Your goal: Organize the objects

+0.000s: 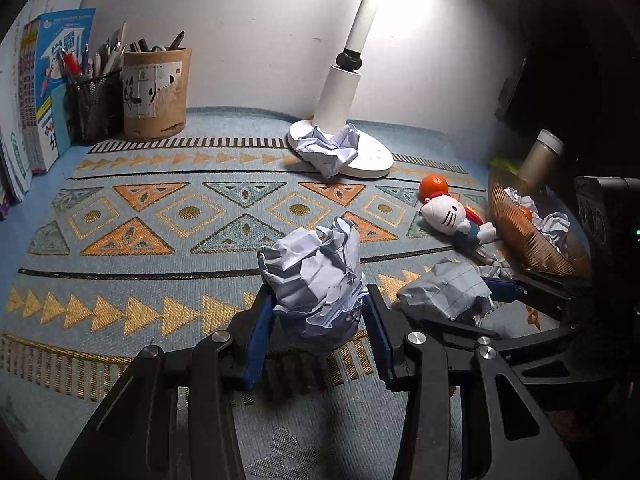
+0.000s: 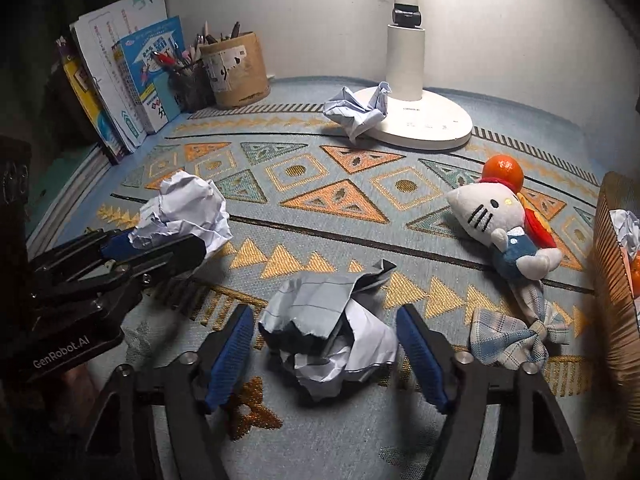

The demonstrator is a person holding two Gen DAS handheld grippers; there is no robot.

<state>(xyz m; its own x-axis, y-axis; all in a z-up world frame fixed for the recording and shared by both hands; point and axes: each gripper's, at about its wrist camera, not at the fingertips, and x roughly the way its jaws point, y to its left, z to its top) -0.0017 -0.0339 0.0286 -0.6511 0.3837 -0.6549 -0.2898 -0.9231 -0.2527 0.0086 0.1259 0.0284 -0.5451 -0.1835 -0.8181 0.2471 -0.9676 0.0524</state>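
Crumpled paper ball (image 1: pixel 316 280): light, crushable; left gripper (image 1: pixel 318 312) fingers pinching its middle. Lined paper wad (image 2: pixel 328 328): right gripper (image 2: pixel 326 344) fingers spread around it.

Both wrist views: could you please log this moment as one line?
left gripper: shut on paper ball | right gripper: open around lined paper wad | third wad: on lamp base

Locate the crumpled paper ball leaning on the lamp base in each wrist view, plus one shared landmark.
Left wrist: crumpled paper ball sits upper centre, resting against the front of the lamp base.
Right wrist: same ball sits upper centre, on the left edge of the lamp base.
Shared landmark: the white cat plush with the orange behind its head.
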